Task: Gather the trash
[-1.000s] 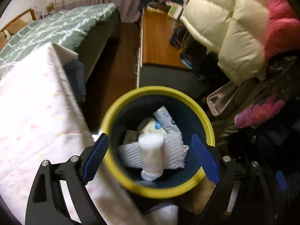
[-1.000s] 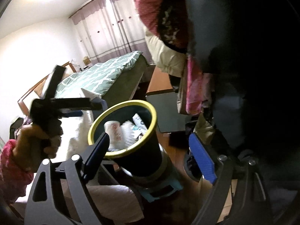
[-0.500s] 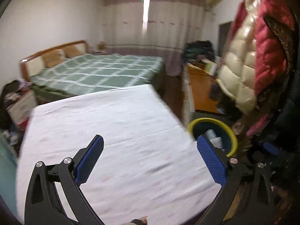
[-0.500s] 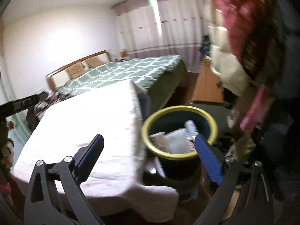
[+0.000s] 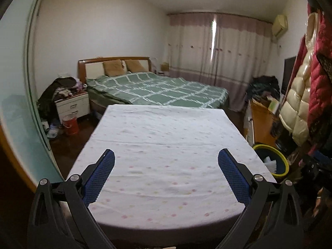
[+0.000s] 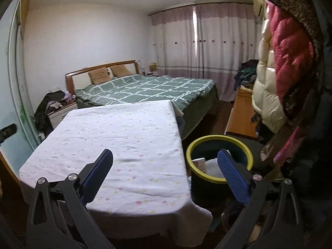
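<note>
A dark trash bin with a yellow rim (image 6: 220, 141) stands on the floor right of the white dotted bed; white trash and a paper cup (image 6: 200, 164) lie inside it. The bin also shows in the left wrist view (image 5: 285, 161), at the right edge. My left gripper (image 5: 166, 160) is open and empty, held above the white bed (image 5: 166, 141). My right gripper (image 6: 165, 159) is open and empty, over the bed's right edge beside the bin. No loose trash shows on the white bed.
A green checked bed (image 5: 161, 91) lies behind. A nightstand (image 5: 70, 104) and a red bucket (image 5: 70, 123) stand at the left. Puffy coats (image 6: 286, 66) hang at the right, above a low wooden cabinet (image 6: 240, 116). Curtains cover the far wall.
Both grippers pulled back and up from over the bin; the views swung left to face the white bed. The bin now sits at the right.
</note>
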Available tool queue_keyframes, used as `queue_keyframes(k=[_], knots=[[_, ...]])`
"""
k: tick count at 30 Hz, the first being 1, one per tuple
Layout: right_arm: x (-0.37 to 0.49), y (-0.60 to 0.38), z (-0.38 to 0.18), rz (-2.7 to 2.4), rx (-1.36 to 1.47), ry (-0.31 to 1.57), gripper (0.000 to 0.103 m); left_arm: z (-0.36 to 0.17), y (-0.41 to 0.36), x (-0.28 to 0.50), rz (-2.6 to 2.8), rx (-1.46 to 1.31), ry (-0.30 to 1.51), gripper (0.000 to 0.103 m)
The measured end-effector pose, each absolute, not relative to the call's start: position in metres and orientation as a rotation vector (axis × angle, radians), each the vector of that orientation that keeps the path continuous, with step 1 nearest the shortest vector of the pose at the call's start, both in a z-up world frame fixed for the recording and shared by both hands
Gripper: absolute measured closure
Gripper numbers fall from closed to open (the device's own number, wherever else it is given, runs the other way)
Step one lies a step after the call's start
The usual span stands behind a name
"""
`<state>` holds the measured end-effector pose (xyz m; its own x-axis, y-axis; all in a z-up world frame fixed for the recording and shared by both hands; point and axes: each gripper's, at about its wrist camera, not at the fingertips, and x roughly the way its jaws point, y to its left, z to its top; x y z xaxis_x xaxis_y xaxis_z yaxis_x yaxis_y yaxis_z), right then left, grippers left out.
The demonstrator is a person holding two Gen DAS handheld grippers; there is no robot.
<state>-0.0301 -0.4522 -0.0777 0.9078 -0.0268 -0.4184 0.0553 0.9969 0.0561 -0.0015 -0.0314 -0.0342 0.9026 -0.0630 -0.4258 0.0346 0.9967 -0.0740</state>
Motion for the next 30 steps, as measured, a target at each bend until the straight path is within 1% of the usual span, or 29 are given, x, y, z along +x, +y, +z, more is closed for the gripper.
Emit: queue_keyframes(k=[7,30], knots=[[-0.035,-0.452,-0.075,-0.082,0.055,0.431,0.007,-0.039,-0.02,-0.017,-0.018,-0.094,0.44,0.005],[-0.036,-0.457,-0.075,-0.071,0.084,0.415,0.007,-0.043,-0.04,0.0,-0.037,-0.084,0.471,0.005]])
